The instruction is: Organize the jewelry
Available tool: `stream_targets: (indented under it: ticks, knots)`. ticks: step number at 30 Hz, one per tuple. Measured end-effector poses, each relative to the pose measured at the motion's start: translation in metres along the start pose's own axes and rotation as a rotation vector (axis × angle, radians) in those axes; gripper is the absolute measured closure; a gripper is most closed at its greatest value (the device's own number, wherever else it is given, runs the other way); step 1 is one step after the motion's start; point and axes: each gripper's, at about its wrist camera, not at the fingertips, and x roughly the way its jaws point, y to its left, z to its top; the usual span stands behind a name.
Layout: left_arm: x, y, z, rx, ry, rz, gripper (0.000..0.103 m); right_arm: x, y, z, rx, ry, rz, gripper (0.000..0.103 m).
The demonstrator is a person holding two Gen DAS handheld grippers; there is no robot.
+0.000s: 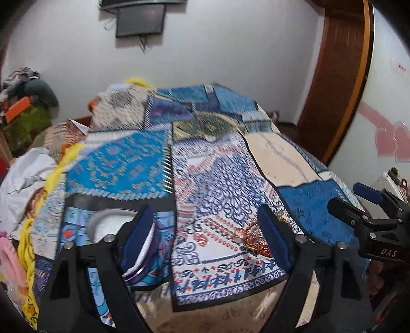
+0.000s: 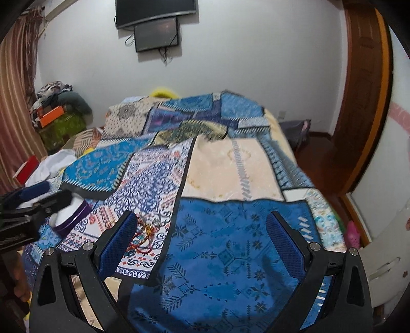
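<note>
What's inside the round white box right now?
The round white box shows only a pale, bare interior; the left tongs' finger hides its right part. The jewelry lies outside on the bedspread.

White wall point(image 2: 256, 51), wall-mounted screens point(image 2: 156, 33), wooden door point(image 2: 358, 102), patchwork-covered bed point(image 2: 230, 166).

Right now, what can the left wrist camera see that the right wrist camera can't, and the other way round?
Only the left wrist view shows the pink heart stickers on the right-hand wall. Only the right wrist view shows the striped curtain and a red box beside the bed. Both show the patchwork bedcover, the tangled jewelry, the round white box with a purple rim, the wall screen and the wooden door.
</note>
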Motion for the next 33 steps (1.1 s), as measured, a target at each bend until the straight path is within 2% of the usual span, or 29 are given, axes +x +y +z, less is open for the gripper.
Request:
stream_targets:
  ticks: [1, 3, 7, 11, 14, 20, 23, 27, 33]
  knots:
    - [0.004, -0.001, 0.000, 0.003, 0.013, -0.011, 0.032, 0.003, -0.002, 0.000, 0.001, 0.007, 0.014, 0.005]
    - [0.013, -0.001, 0.000, -0.001, 0.044, -0.037, 0.036, 0.007, -0.002, 0.002, -0.008, 0.023, 0.032, 0.014]
    - [0.029, -0.003, 0.000, -0.005, 0.098, -0.083, 0.056, 0.021, -0.002, 0.004, -0.025, 0.062, 0.091, 0.034]
    - [0.038, -0.009, 0.000, 0.023, 0.116, -0.097, 0.065, 0.031, 0.006, 0.006, -0.039, 0.099, 0.161, 0.054]
    - [0.041, -0.010, -0.002, 0.029, 0.133, -0.119, 0.073, 0.034, 0.016, 0.008, -0.070, 0.105, 0.193, 0.062]
    - [0.042, -0.007, -0.007, 0.032, 0.162, -0.134, 0.080, 0.042, 0.034, 0.008, -0.128, 0.132, 0.251, 0.073]
    - [0.038, -0.004, -0.011, 0.034, 0.164, -0.137, 0.080, 0.048, 0.040, 0.006, -0.148, 0.153, 0.259, 0.078]
    - [0.037, -0.003, -0.014, 0.038, 0.166, -0.134, 0.080, 0.057, 0.044, 0.001, -0.156, 0.184, 0.266, 0.079]
    - [0.038, -0.002, -0.019, 0.033, 0.175, -0.141, 0.080, 0.067, 0.048, -0.003, -0.164, 0.215, 0.255, 0.090]
